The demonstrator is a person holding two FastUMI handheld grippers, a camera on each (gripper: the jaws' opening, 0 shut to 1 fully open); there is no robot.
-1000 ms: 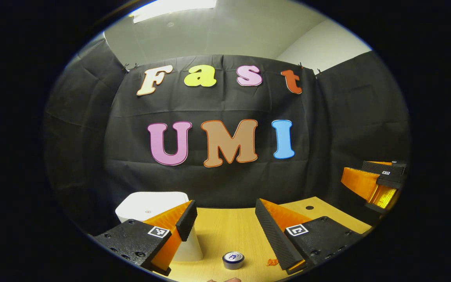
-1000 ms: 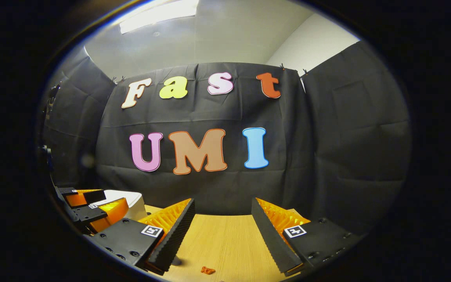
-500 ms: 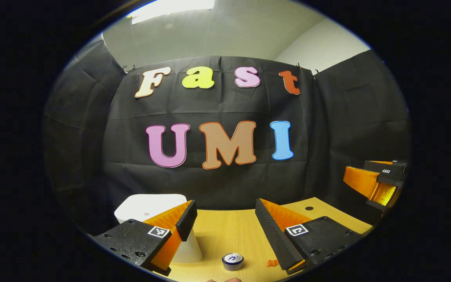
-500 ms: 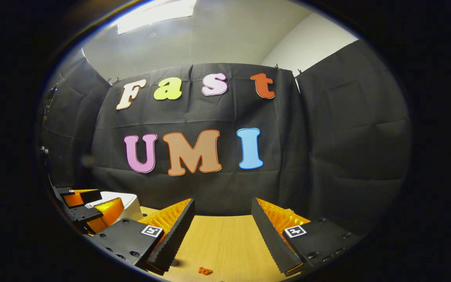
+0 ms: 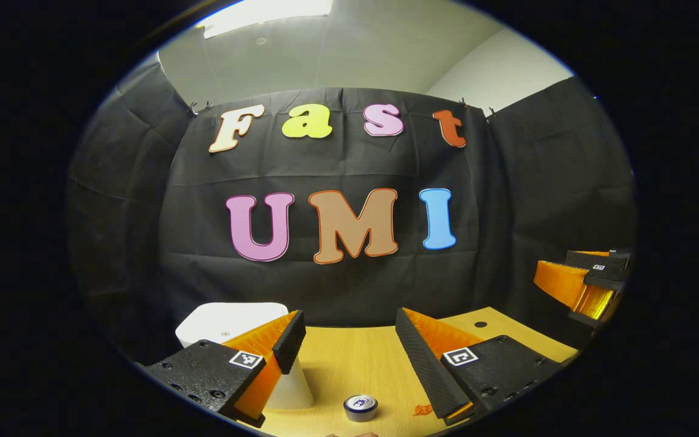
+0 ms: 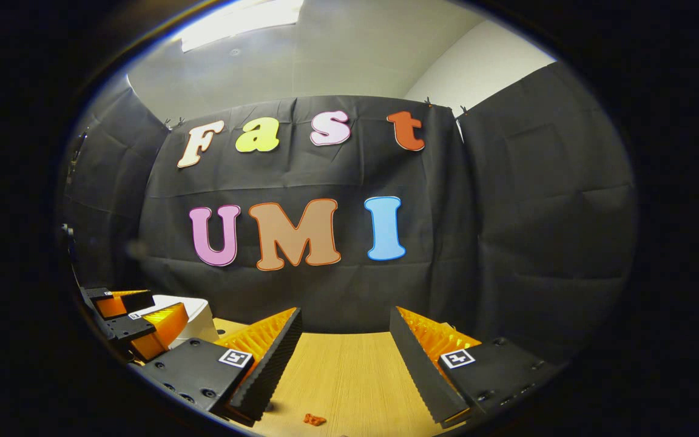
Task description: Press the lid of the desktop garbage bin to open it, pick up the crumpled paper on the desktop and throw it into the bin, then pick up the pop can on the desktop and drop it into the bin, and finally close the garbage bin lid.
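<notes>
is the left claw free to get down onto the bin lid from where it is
Probably yes. The left claw is open and holds nothing, and the white bin sits just beyond its left finger with the lid bare. The pop can stands apart, on the table.

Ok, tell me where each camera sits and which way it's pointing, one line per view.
Left gripper view: rides the left gripper, held above the desk, facing the back cloth wall; bin, can and orange scrap below; its open fingers show, the right gripper far right.
Right gripper view: rides the right gripper, facing the same wall; its open fingers show, the left gripper at left.
Shared: desk, bin, orange scrap.
</notes>
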